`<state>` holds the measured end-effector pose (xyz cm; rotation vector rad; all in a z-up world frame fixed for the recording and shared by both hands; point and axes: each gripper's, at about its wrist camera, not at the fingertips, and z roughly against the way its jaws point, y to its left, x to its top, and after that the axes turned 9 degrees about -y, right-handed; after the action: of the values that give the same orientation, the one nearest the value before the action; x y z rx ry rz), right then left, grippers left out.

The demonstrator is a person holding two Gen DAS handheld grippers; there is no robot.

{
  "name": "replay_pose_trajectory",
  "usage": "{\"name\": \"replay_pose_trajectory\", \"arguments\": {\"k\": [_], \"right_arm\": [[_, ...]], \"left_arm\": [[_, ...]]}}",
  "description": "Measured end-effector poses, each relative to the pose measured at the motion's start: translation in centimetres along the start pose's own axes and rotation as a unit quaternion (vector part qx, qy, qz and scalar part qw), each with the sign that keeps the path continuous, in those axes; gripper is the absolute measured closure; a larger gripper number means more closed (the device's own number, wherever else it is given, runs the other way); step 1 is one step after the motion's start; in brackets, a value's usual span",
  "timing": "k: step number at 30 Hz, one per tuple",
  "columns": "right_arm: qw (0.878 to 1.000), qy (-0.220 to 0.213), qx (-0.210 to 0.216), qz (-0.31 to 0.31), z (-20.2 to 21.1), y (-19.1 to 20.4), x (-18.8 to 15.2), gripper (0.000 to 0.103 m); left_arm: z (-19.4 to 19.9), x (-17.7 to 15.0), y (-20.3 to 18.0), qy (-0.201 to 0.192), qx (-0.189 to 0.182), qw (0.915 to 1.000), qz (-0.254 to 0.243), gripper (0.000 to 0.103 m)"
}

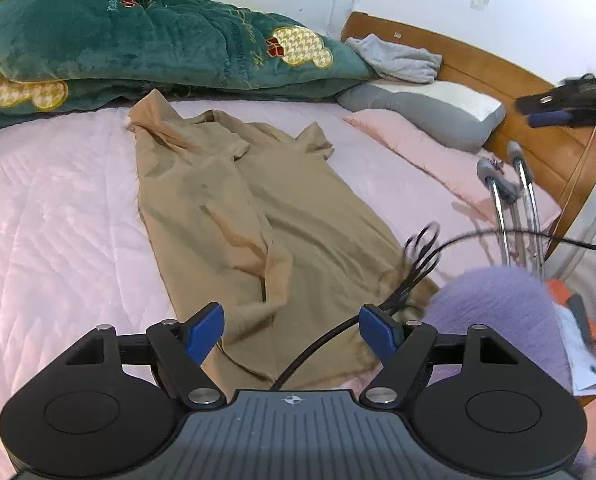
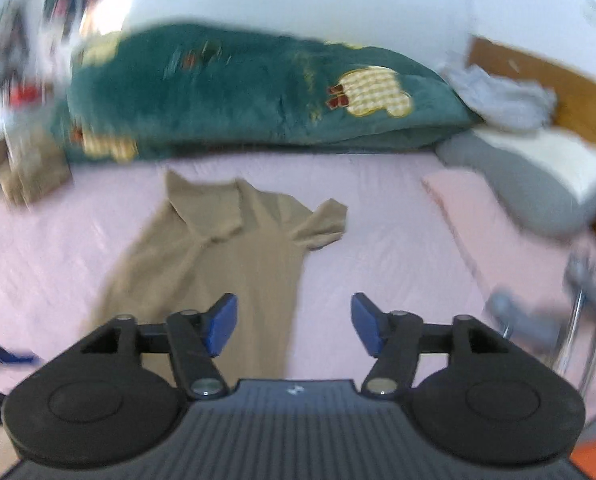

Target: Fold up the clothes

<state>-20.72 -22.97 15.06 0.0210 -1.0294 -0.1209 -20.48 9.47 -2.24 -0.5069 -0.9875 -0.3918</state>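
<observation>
A tan short-sleeved polo shirt [image 1: 253, 216] lies lengthwise on the pale pink quilted bedsheet [image 1: 57, 216], its collar toward the far side of the bed and its hem nearest the person, one side already folded over the middle so a long crease runs down the body. The left gripper [image 1: 291, 330] hangs low over the hem end, pointing along the shirt, its blue-padded fingers [image 1: 205, 334] spread wide with nothing between them — released, just above the cloth rather than pinching it. A black cable [image 1: 322, 344] loops across the gap between the fingers. The right gripper [image 2: 293, 324] is held higher and further back, aimed at the shirt [image 2: 225, 248] from the foot of the bed; its jaws too stand apart and empty, the left pad over the shirt's edge, the right over bare sheet. That view is smeared with blur. Along the far side lies a dark green plush quilt with checked bear patches [image 1: 137, 40]; beside it, near the wooden headboard [image 1: 518, 92], sit a grey-and-white pillow [image 1: 430, 112] and a crumpled grey garment [image 1: 398, 58]. A lilac fuzzy sleeve [image 1: 498, 312] fills the lower right of the left view.
</observation>
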Motion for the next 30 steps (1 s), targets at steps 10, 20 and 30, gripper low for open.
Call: {"name": "replay_pose_trajectory", "arguments": {"k": [10,20,30], "right_arm": [[0.984,0.121,0.09,-0.095,-12.8,8.6,-5.9,0.034],[0.98,0.151,0.122,-0.051,-18.9,16.4,-11.3,0.034],[0.974,0.187,0.099,-0.079,-19.8,12.5,-14.0,0.09]], "left_arm": [[-1.8,-1.5,-1.1,-0.033,0.103,0.9939,-0.02,0.027],[-5.6,-2.1,-1.0,-0.031,0.053,0.9936,-0.095,0.027],[-9.0,-2.3,-0.9,0.048,-0.103,0.9933,-0.021,0.027]]}}
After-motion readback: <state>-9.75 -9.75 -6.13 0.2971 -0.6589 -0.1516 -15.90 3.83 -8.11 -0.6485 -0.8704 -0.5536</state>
